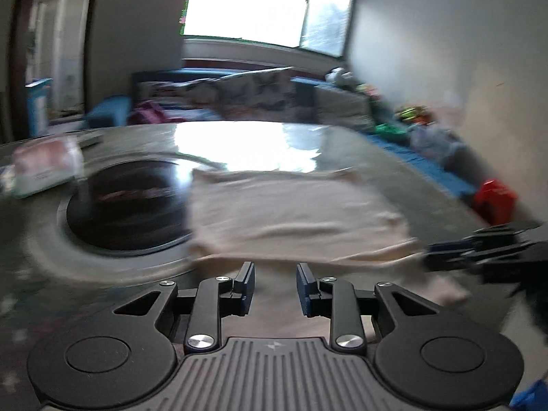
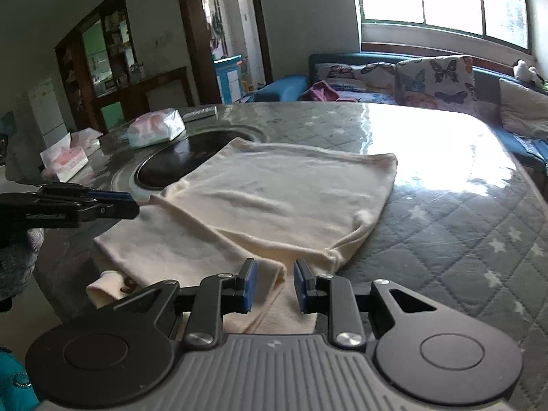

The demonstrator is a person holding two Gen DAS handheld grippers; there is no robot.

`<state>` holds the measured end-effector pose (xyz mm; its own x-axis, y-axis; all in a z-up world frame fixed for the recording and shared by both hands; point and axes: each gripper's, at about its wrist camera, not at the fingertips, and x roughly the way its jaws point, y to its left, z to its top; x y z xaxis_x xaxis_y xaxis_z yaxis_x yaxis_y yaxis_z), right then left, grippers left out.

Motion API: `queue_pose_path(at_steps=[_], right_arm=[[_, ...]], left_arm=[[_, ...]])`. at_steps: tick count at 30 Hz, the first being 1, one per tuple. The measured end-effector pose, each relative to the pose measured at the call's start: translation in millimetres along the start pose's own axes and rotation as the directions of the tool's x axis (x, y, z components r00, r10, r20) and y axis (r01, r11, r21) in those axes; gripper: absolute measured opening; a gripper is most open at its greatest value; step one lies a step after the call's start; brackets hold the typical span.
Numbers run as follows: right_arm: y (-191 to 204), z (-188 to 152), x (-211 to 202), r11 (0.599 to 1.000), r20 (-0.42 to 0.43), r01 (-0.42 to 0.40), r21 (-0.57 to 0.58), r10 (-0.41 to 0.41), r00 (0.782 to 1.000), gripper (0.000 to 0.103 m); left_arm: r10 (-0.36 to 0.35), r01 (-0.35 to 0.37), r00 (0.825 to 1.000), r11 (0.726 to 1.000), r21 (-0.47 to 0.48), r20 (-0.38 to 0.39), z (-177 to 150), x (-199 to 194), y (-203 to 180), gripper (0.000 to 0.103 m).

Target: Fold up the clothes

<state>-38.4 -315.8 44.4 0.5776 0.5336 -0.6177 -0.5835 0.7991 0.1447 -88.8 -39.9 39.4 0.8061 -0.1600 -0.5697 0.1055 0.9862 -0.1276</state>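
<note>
Shirt (image 2: 274, 198) lies half-folded on counter (image 2: 462, 226); my left jaws (image 1: 275, 286) stand released above its hem, right jaws (image 2: 272, 282) straddle a fold unclenched, ready to pinch.

Matt cream cloth garment (image 2: 274, 198) (soft), glossy quilted table cover (image 2: 445, 226)

Desk (image 2: 445, 205) wide, rounded far corner, covered in grey quilted star-print cloth under glossy clear sheet; window glare bright on far right part. Round black inset (image 2: 178, 164) with grey rim sunk in left part. Cream garment (image 2: 274, 198) lies flat across middle, upper layer folded over, one corner overlapping black inset, near edge hanging over desk's front. Soft tissue pack (image 2: 154, 128) beyond inset; tissue boxes (image 2: 66, 161) at left edge; flat grey item (image 2: 200, 113) farther back.
</note>
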Motion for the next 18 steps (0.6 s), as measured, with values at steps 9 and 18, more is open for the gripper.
queue_pose_path(at_steps=[9,18], right_arm=[[5,1,21,1.000,-0.040,0.000,0.001,0.000,0.999,0.015],[16,20,12,0.999,0.032,0.016,-0.046,-0.015,0.999,0.007]], left_arm=[[0.027,-0.030,0.999,0.997,-0.071,-0.043,-18,2,24,0.033],[0.013,-0.014,1.000,0.994,-0.111,-0.001,-22,-8,34,0.006]])
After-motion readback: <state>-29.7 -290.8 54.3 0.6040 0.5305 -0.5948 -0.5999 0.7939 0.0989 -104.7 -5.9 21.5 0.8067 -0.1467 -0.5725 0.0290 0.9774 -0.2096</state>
